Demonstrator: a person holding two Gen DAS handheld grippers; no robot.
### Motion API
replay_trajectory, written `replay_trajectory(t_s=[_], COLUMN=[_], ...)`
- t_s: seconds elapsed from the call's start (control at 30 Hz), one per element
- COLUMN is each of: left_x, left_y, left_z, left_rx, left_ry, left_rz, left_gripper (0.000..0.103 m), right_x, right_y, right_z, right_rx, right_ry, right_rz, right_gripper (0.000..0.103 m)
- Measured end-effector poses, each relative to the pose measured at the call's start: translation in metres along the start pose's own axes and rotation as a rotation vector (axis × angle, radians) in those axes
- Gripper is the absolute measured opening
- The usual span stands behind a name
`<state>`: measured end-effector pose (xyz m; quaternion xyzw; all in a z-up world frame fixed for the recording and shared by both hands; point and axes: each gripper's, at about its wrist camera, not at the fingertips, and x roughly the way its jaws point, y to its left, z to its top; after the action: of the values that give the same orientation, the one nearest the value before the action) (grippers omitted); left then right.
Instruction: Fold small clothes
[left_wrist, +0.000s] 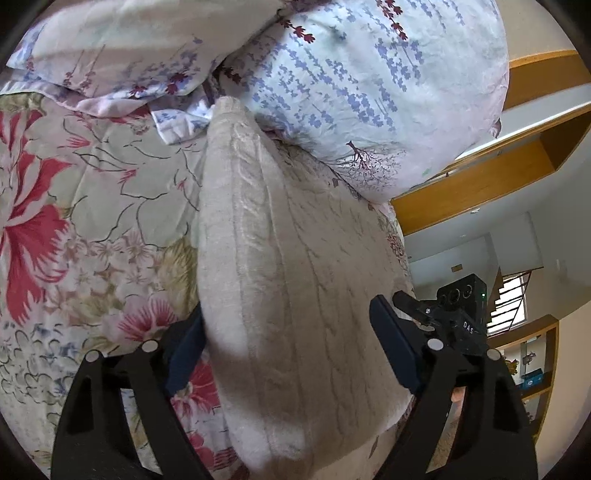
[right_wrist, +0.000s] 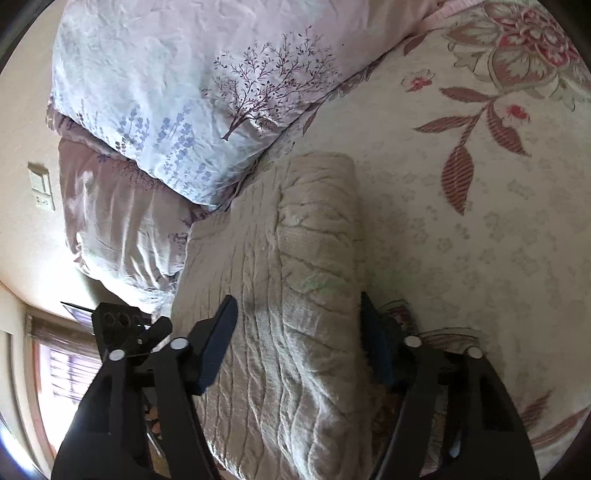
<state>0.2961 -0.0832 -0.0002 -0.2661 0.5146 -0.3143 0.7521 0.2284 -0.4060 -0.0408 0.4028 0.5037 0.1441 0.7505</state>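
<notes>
Daylight fills both views, soft and even, with no hard glare. In the left wrist view a window (left_wrist: 508, 308) at far right glows bright; in the right wrist view another window (right_wrist: 70, 369) at near left is washed out and smeared. Fisheye bending curves the edges, with black corners. The cream knit garment (right_wrist: 295, 295) casts a dim shadow on the bed (right_wrist: 461, 240) to its right.

Both point downward — left claw (left_wrist: 286, 350) and right claw (right_wrist: 299, 339) spread.
</notes>
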Motion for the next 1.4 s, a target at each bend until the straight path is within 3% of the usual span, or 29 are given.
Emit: replay_trajectory(t_s=[0.17,0.27,0.43,0.67,0.9,1.03,1.1,1.17,1.23,1.4], left_x=[0.004,0.002,-0.017,-0.070,-0.145,-0.162,-0.155,-0.146,-0.145,-0.176], left_y=[0.003,0.004,0.000,-0.001,0.022,0.059,0.082,0.103,0.112,0.095], left_z=[-0.002,-0.004,-0.007,-0.026,-0.035,-0.033,-0.031,-0.032,-0.034,-0.046], left_rx=[-0.051,-0.054,-0.041,0.003,0.012,-0.057,-0.114,-0.161,-0.181,-0.082], left_ry=[-0.012,-0.024,-0.037,-0.049,-0.125,-0.150,-0.135,-0.120,-0.133,-0.218], left_rz=[-0.002,-0.015,-0.055,-0.059,0.005,0.054,0.105,0.116,0.073,0.155], left_gripper=[0.063,0.048,0.038,0.037,0.038,0.039,0.041,0.048,0.050,0.052], right_x=[0.003,-0.002,-0.013,-0.003,0.036,0.077,0.107,0.111,0.106,0.078], right_y=[0.003,0.010,0.029,0.065,0.124,0.134,0.123,0.114,0.112,0.111], right_z=[-0.006,-0.010,-0.021,-0.051,-0.077,-0.083,-0.084,-0.080,-0.076,-0.061], right_rx=[-0.029,-0.045,-0.072,-0.128,-0.291,-0.314,-0.266,-0.228,-0.198,-0.168], right_ry=[-0.017,-0.048,-0.097,-0.079,-0.081,-0.039,0.013,0.025,0.053,-0.007], right_rz=[0.005,0.013,0.054,0.099,0.134,0.066,-0.035,-0.023,-0.016,-0.001], right_gripper=[0.038,0.033,0.030,0.029,0.029,0.029,0.030,0.036,0.042,0.054])
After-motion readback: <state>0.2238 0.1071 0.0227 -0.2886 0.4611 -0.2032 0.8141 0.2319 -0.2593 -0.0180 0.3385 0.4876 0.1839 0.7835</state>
